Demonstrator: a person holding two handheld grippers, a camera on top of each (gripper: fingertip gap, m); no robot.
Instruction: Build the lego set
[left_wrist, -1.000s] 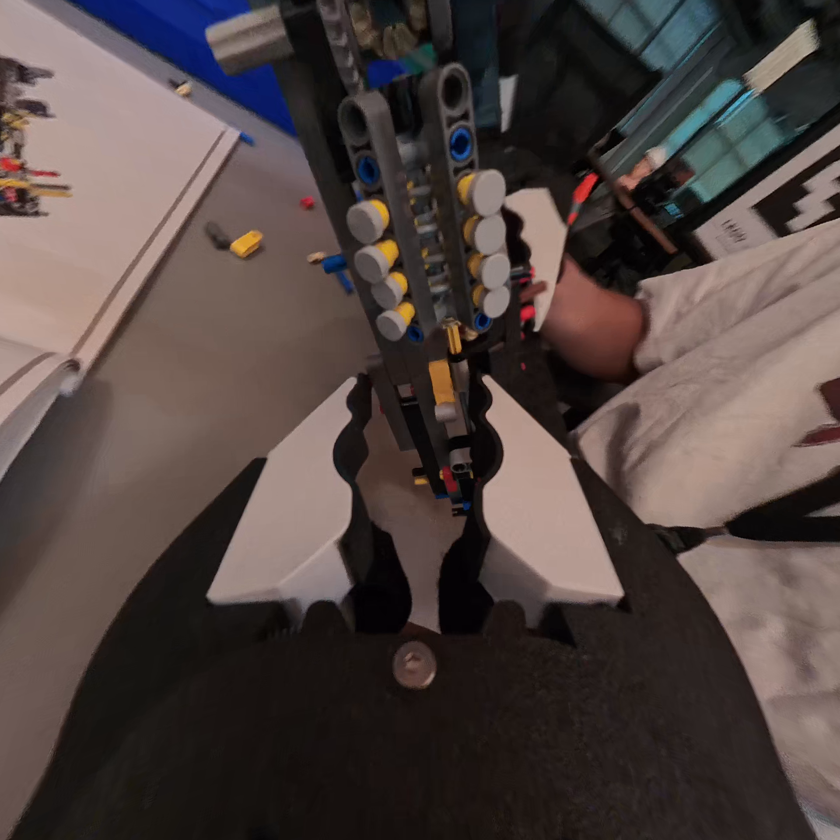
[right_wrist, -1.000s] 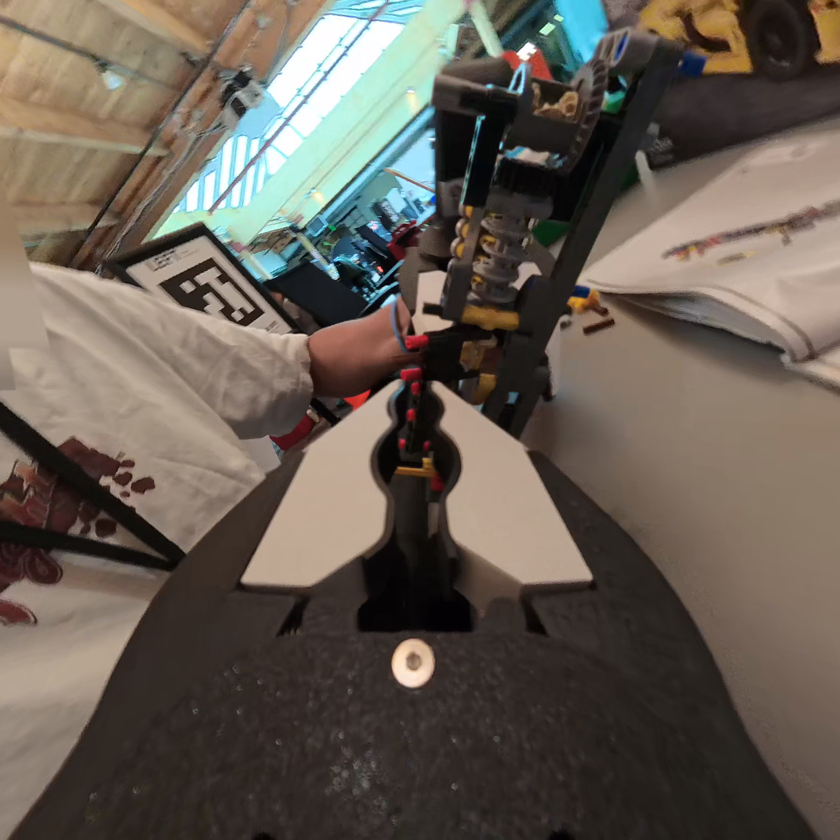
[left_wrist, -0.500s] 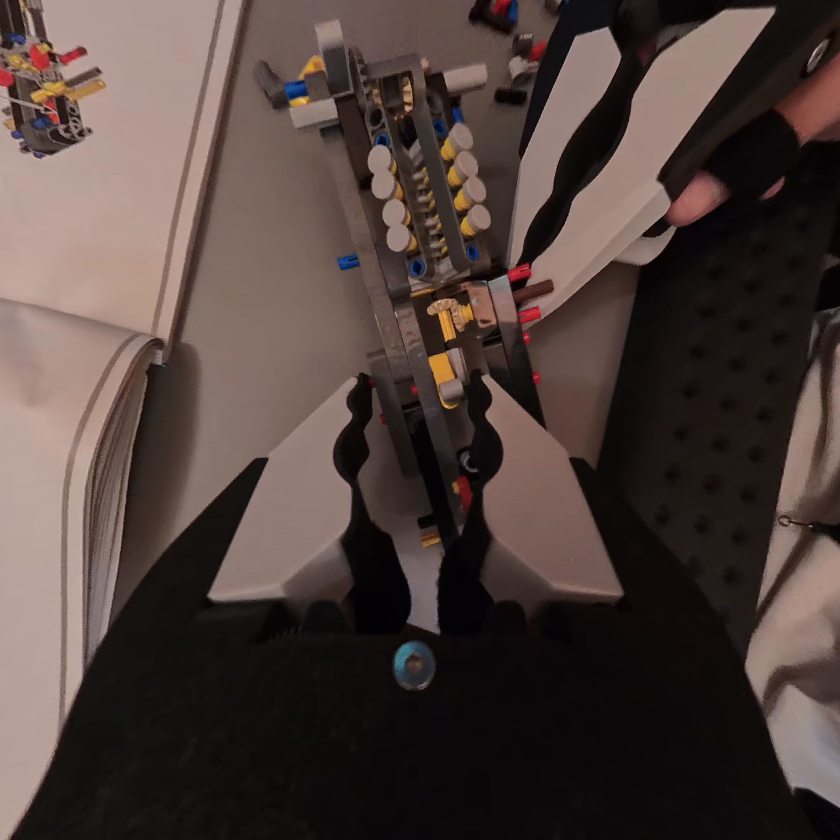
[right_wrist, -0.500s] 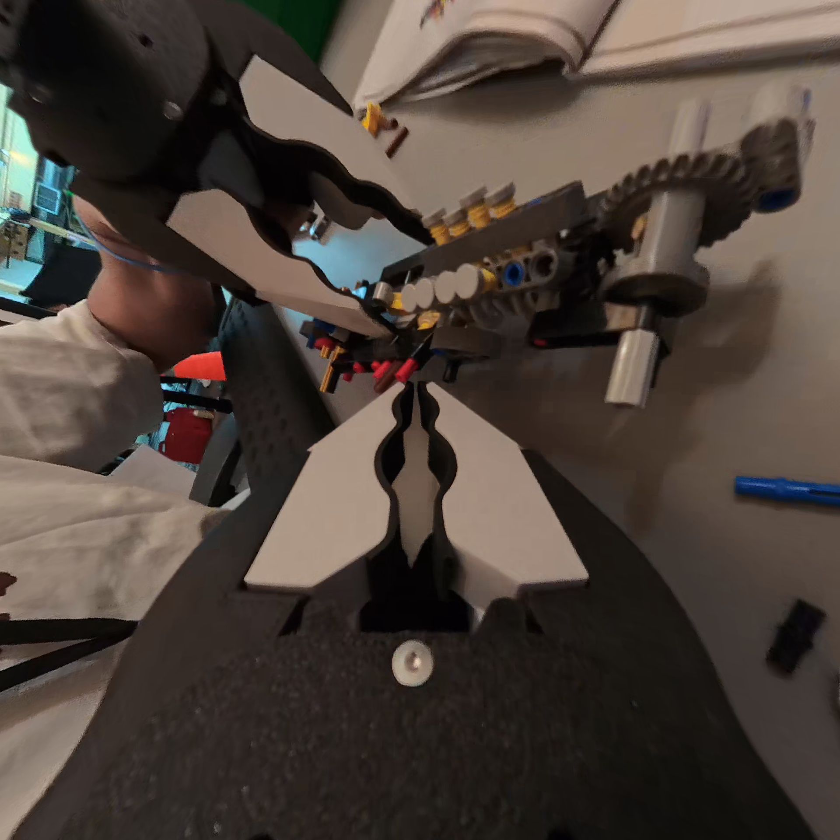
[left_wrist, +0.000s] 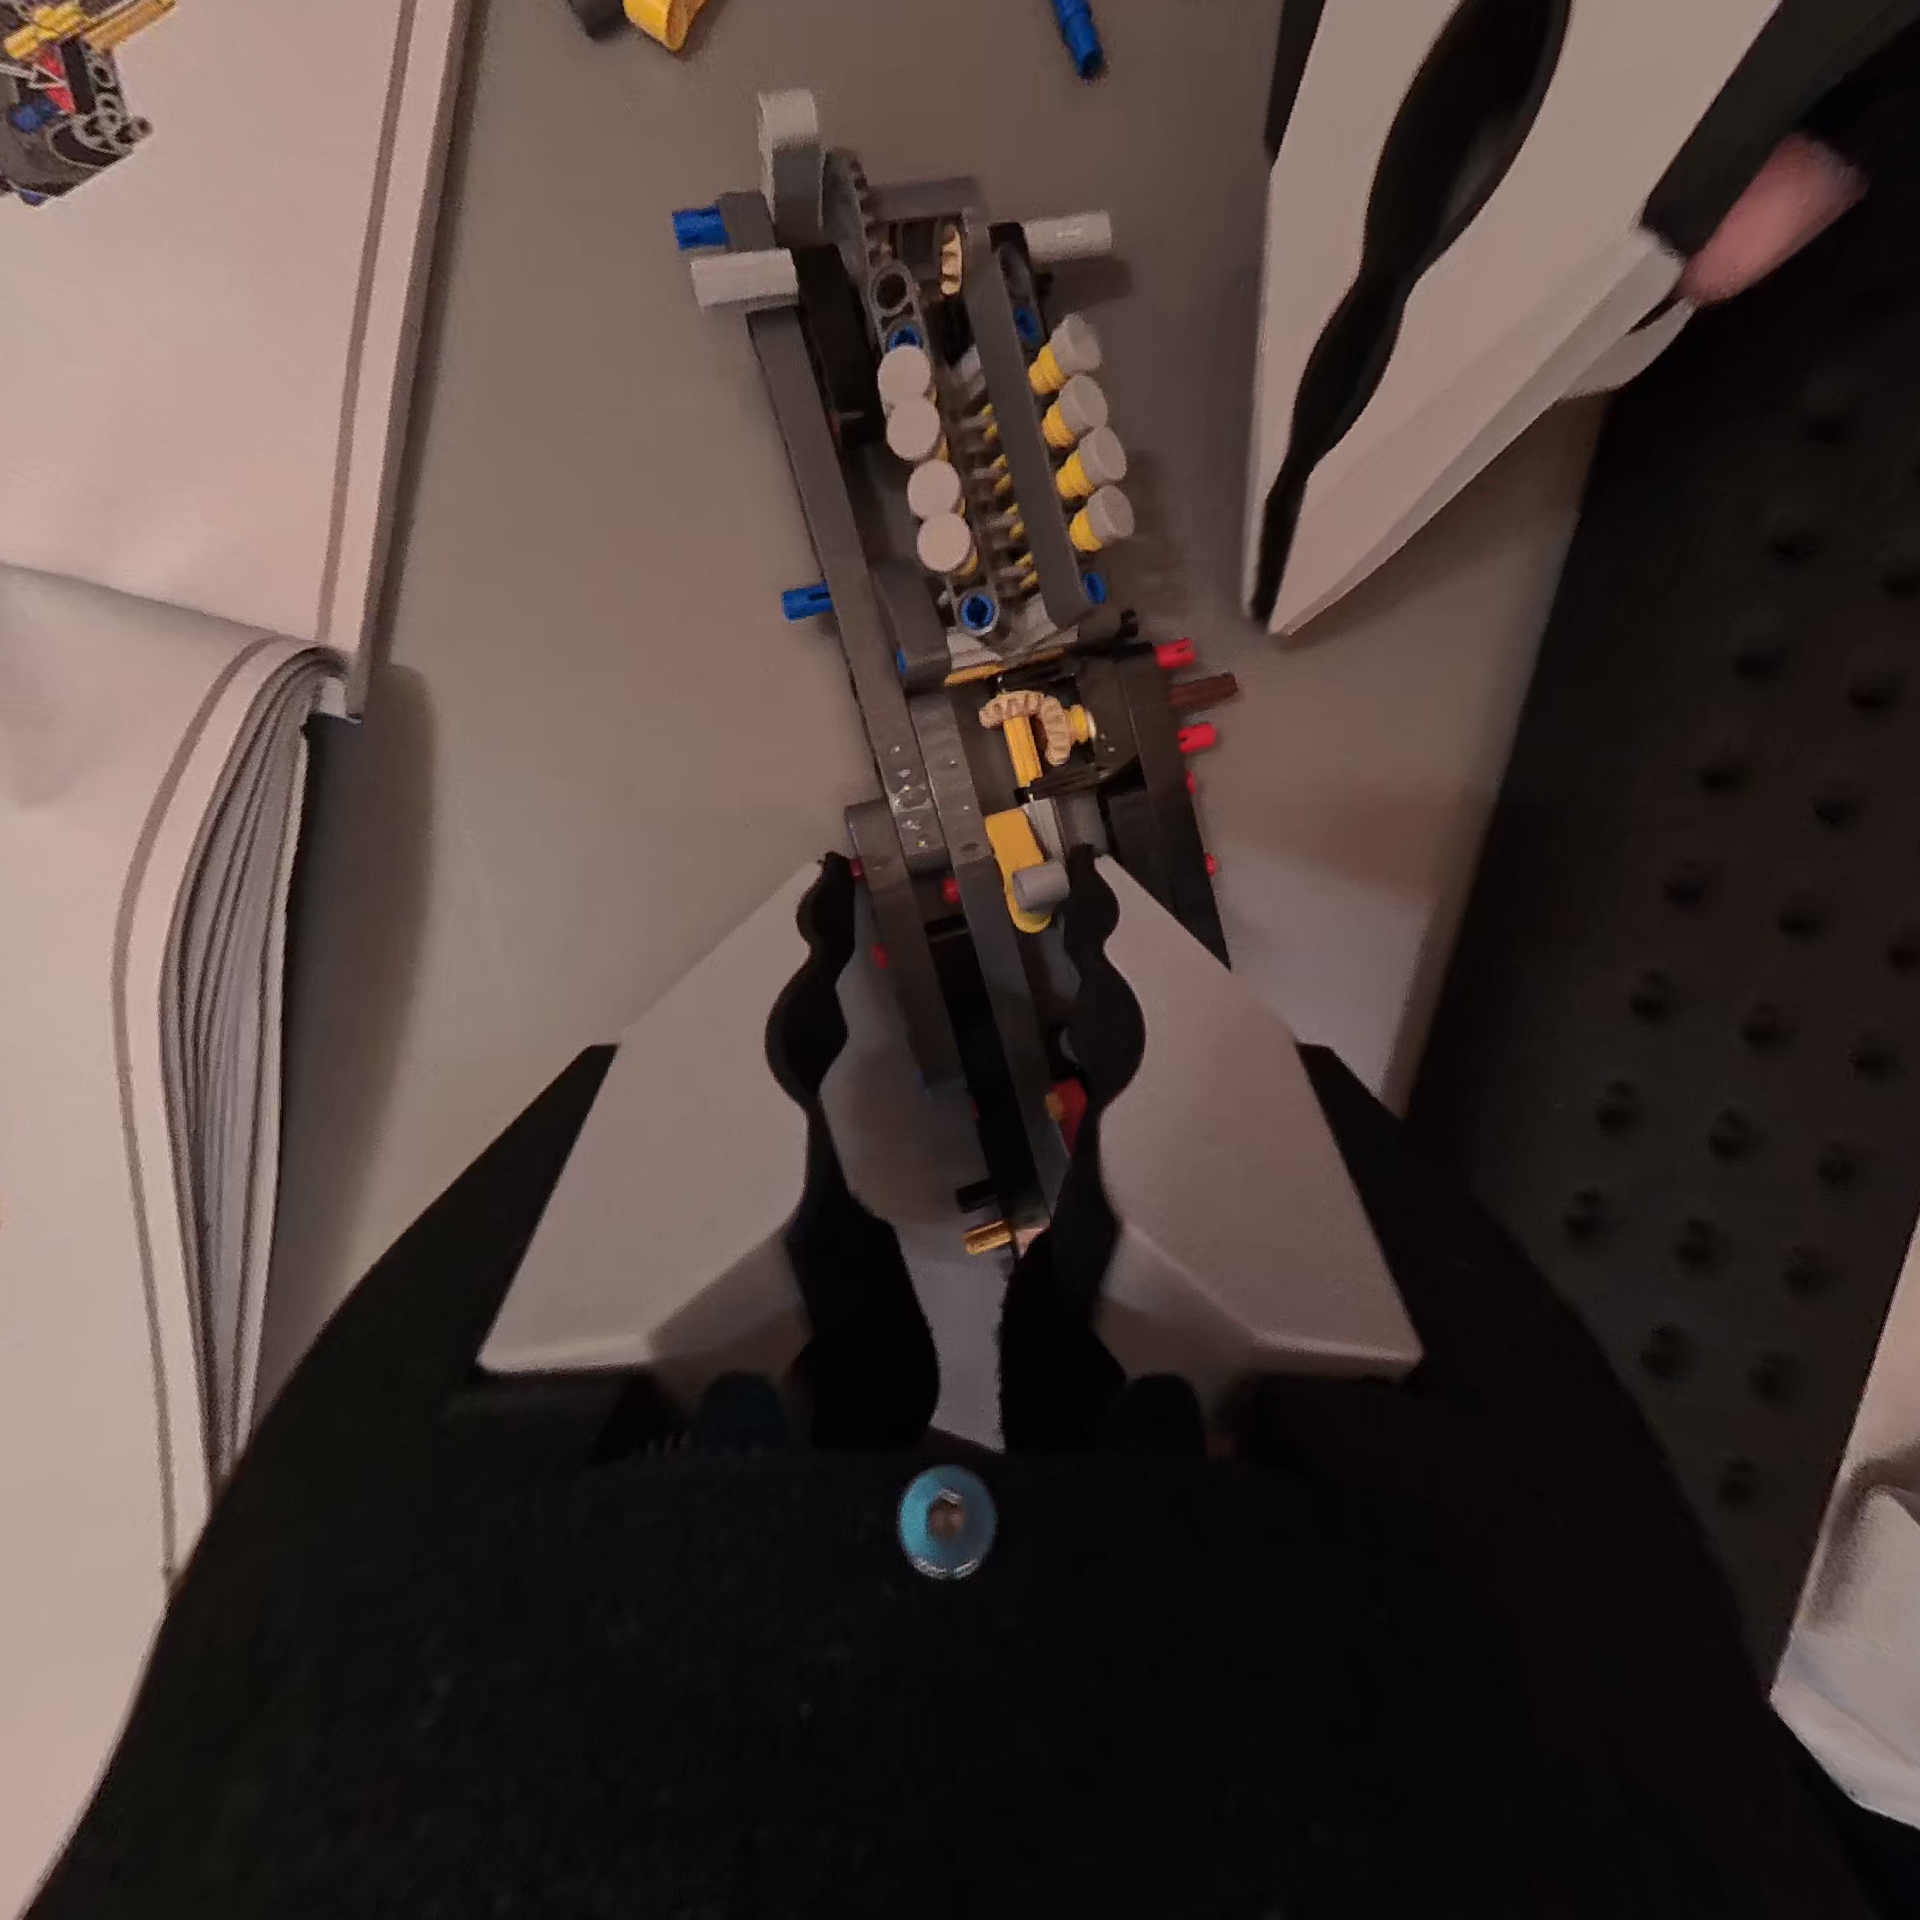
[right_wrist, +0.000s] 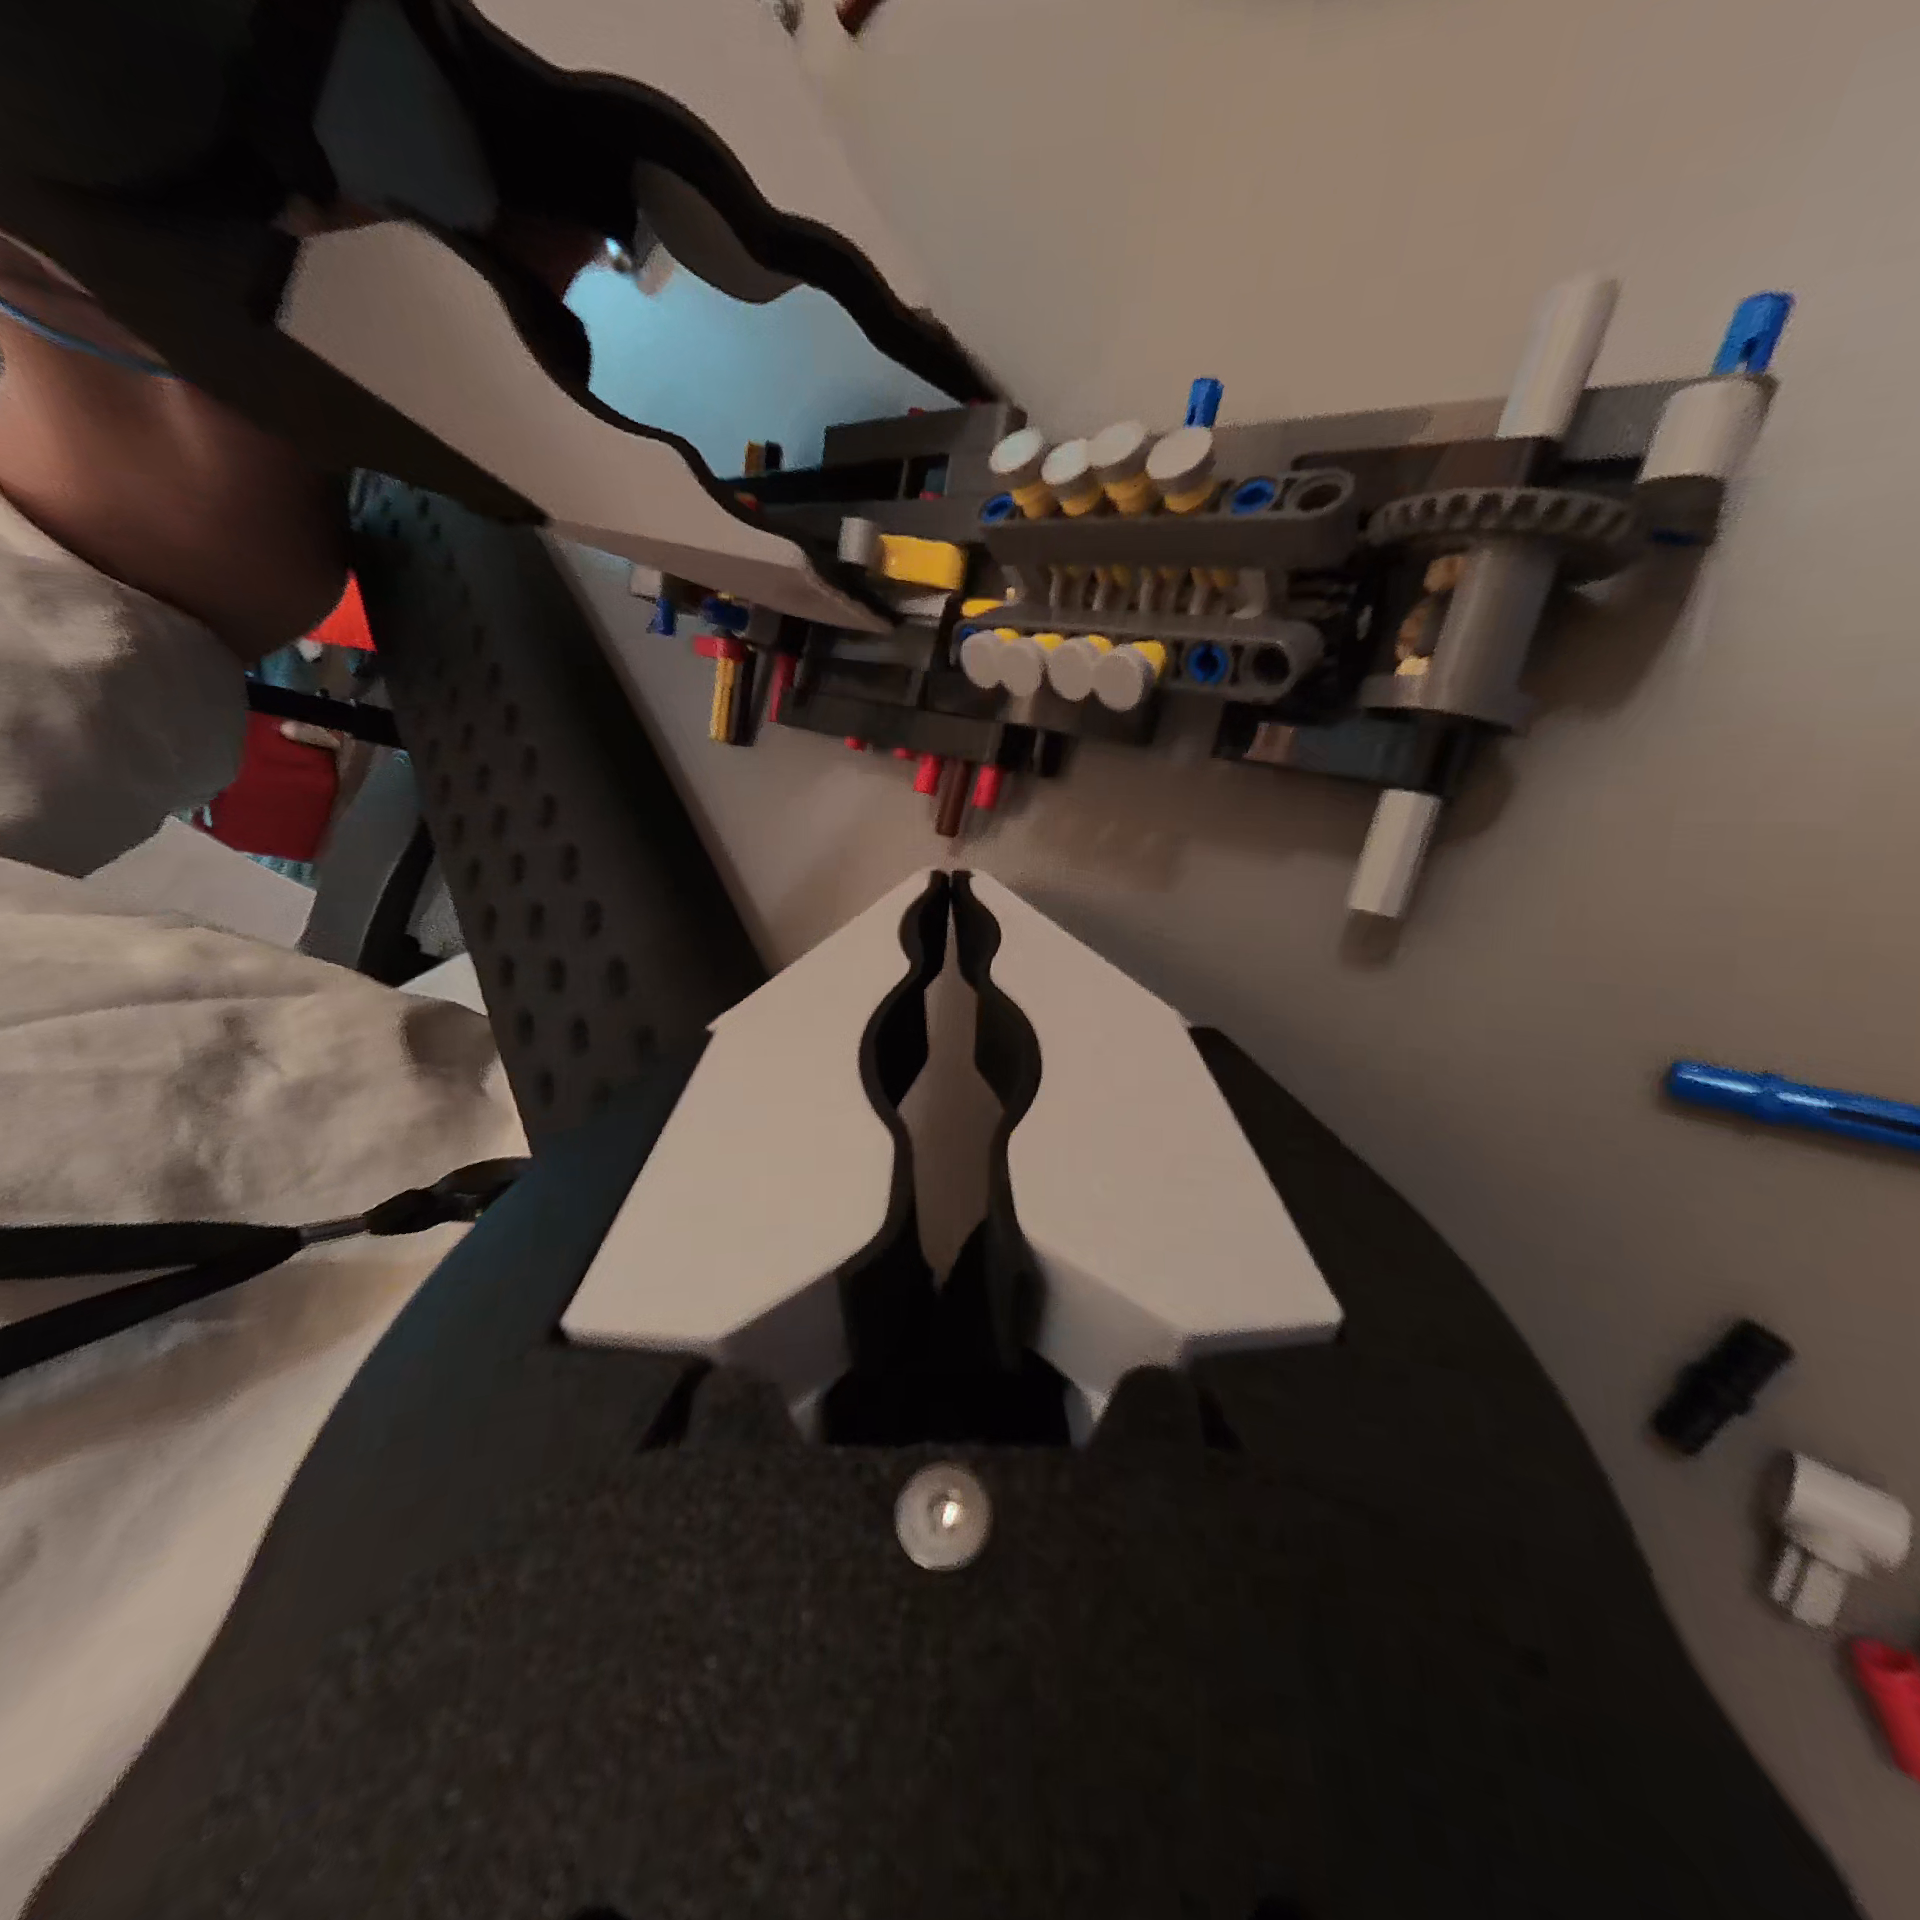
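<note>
Grey model (left_wrist: 935, 582) lies flat on the table (left_wrist: 582, 623), its near end clamped in my left gripper (left_wrist: 961, 883) to steady it, I judge, while my right gripper (right_wrist: 951, 878), jaws nearly closed and empty, points at its side pins (right_wrist: 961, 795).

Table (left_wrist: 582, 623): bare strip between booklet (left_wrist: 208, 520) and model (left_wrist: 956, 582); passable.
Model: lies along the table, its near end between the fingers of the left gripper (left_wrist: 961, 883), blocking that gap.
Right of model: narrow bare patch, bounded by right gripper (right_wrist: 951, 878), whose tips are together and just short of the red and brown pins (right_wrist: 956, 790) on the model's side.
Right wrist view, far side: open table beyond the model; nearer, loose blue axle (right_wrist: 1787, 1107), black pin (right_wrist: 1720, 1387), grey connector (right_wrist: 1829, 1538), red piece (right_wrist: 1891, 1704).
Top of left wrist view: yellow piece (left_wrist: 655, 12), blue pin (left_wrist: 1075, 36).
Table edge: dotted black mat (left_wrist: 1714, 935).
</note>
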